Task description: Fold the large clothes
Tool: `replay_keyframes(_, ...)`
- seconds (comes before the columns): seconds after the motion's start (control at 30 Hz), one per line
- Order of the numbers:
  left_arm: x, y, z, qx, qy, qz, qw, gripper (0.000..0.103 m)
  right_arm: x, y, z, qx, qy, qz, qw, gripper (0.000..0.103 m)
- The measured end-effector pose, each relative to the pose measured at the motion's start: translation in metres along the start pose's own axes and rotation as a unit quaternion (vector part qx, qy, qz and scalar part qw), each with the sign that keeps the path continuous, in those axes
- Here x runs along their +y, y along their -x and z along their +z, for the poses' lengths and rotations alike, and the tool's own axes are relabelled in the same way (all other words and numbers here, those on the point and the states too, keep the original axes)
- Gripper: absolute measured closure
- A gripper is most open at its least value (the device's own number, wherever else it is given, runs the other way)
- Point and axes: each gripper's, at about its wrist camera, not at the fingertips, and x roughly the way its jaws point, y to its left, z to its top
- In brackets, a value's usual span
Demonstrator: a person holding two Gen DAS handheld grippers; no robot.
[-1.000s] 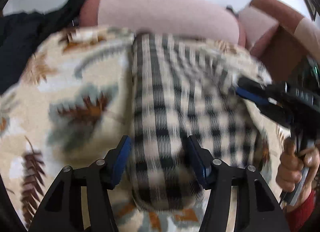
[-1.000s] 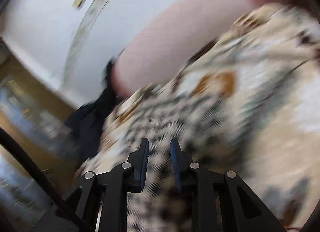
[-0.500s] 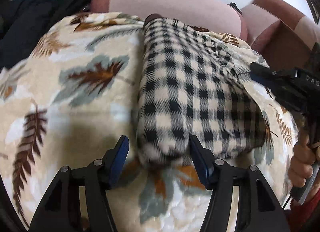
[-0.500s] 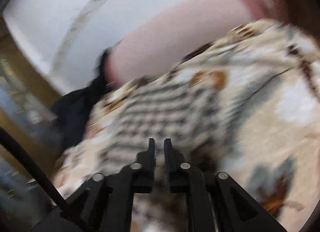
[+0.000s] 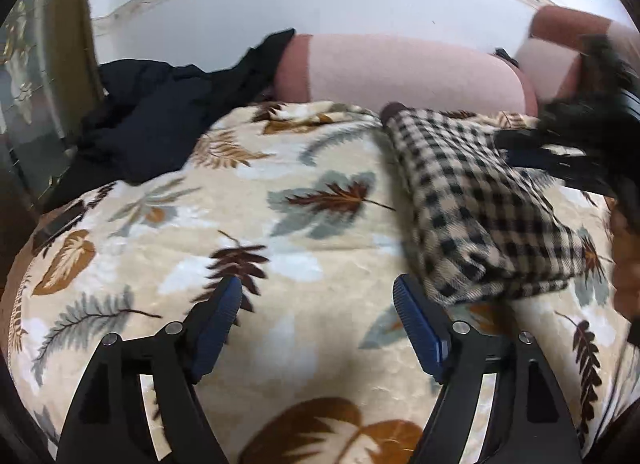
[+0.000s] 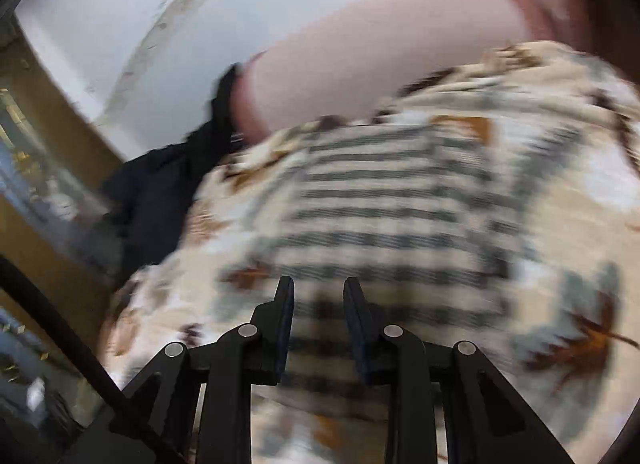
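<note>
A folded black-and-cream checked garment (image 5: 480,204) lies on a leaf-patterned blanket (image 5: 240,224). My left gripper (image 5: 316,288) hovers over bare blanket just left of the garment's near corner. Its jaws are opening wide with nothing between them. The right gripper (image 5: 516,152) shows as a dark blur over the garment's far right side. In the right wrist view, which is blurred, the checked garment (image 6: 380,208) spreads ahead of my right gripper (image 6: 319,284). Those jaws are opening to a narrow gap, and I see no cloth pinched in it.
A black garment (image 5: 152,124) lies crumpled at the blanket's far left. A pink bolster (image 5: 400,72) runs along the white wall behind. A glass-fronted cabinet (image 5: 28,104) stands at the left. A hand (image 5: 624,264) shows at the right edge.
My left gripper let go of the checked garment's end, widened, and moved left off it. The right gripper's jaws narrowed, then parted again while it shifted over the garment.
</note>
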Motion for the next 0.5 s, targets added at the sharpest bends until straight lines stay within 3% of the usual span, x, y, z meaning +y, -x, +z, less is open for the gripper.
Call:
replay_keyframes(0.1,0.015,0.007,0.004,-0.021,0.016,0.006,0.9996,0.021,0.011,-0.045,0.019,0.04,-0.035,0.05,0.997,0.074)
replay_keyframes(0.13,0.017,0.008,0.005,-0.021,0.019,0.011,0.9995,0.021,0.011,-0.069,0.019,0.073,-0.052,0.07,0.993,0.074)
replay_keyframes(0.17,0.022,0.01,0.007,-0.022,0.024,0.014,0.9994,0.021,0.007,-0.092,0.012,0.108,-0.073,0.08,0.988,0.073)
replay_keyframes(0.23,0.03,0.011,0.009,-0.023,0.035,0.004,0.9991,0.021,-0.002,-0.115,-0.007,0.136,-0.096,0.097,0.981,0.076)
replay_keyframes(0.37,0.037,0.013,0.012,-0.028,0.058,0.007,0.9979,0.021,0.009,-0.099,-0.059,0.169,-0.058,0.127,0.976,0.075)
replay_keyframes(0.4,0.035,0.015,0.013,-0.03,0.057,0.009,0.9979,0.021,0.007,-0.091,-0.082,0.215,-0.045,0.135,0.966,0.073)
replay_keyframes(0.43,0.034,0.017,0.013,-0.032,0.054,0.012,0.998,0.021,0.007,-0.091,-0.082,0.215,-0.045,0.135,0.966,0.069)
replay_keyframes(0.47,0.029,0.02,0.012,-0.035,0.046,0.018,0.9982,0.021,0.003,-0.086,-0.102,0.245,-0.035,0.111,0.962,0.07)
replay_keyframes(0.5,0.023,0.024,0.011,-0.044,0.034,0.028,0.998,0.021,-0.002,-0.076,-0.111,0.236,-0.025,0.102,0.966,0.075)
